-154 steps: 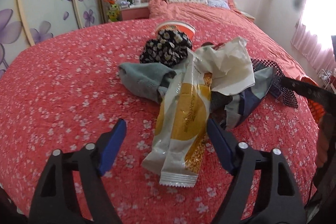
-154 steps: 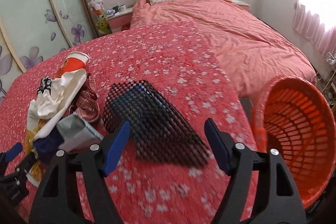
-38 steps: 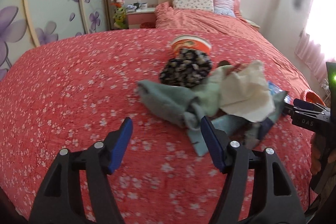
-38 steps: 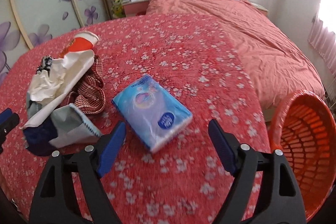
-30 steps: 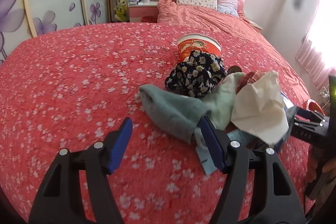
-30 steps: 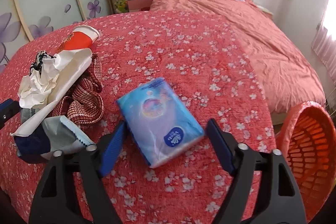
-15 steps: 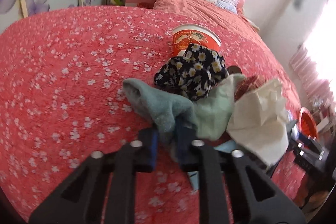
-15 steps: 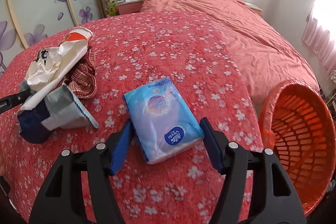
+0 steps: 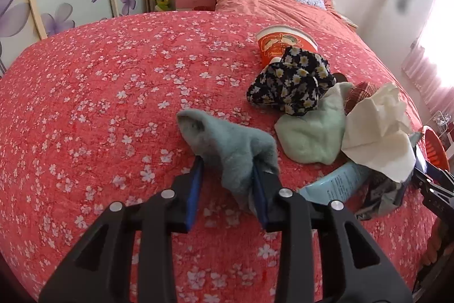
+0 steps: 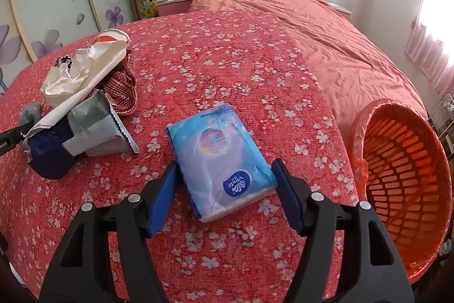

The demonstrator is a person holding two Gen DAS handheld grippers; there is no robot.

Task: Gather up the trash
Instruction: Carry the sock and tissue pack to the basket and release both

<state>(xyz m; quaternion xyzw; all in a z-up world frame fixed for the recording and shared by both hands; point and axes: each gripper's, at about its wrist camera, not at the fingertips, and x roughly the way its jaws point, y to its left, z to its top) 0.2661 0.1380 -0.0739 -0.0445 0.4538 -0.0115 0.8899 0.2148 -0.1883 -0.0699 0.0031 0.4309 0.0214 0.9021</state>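
While the left gripper points down at the red flowered bedspread, its blue pads stand on either side of a grey-blue sock, whose loose end hangs between them; the jaws have just been opening again after a squeeze, and the cloth now touches the right pad while a narrow gap shows at the left one, so the sock lies between them rather than being firmly pinched. Just beyond it, toward the right edge of the bed, lies the heap of trash and laundry: a pale green cloth, a black daisy-print cloth, a red-and-white paper cup on its side behind that, a crumpled cream paper on top, and a pale blue wrapper tucked under the heap. At the far right edge of this view the tip of the other tool shows. On the right wrist view the right gripper has its jaws apart astride the near end of a blue tissue pack that lies flat on the bedspread; the pads sit just beside its sides without clearly pressing them. A silver foil bag and a red-and-white striped cloth lie to its left in the heap. An orange plastic basket stands off the right edge of the bed, tilted with its mouth toward the camera.
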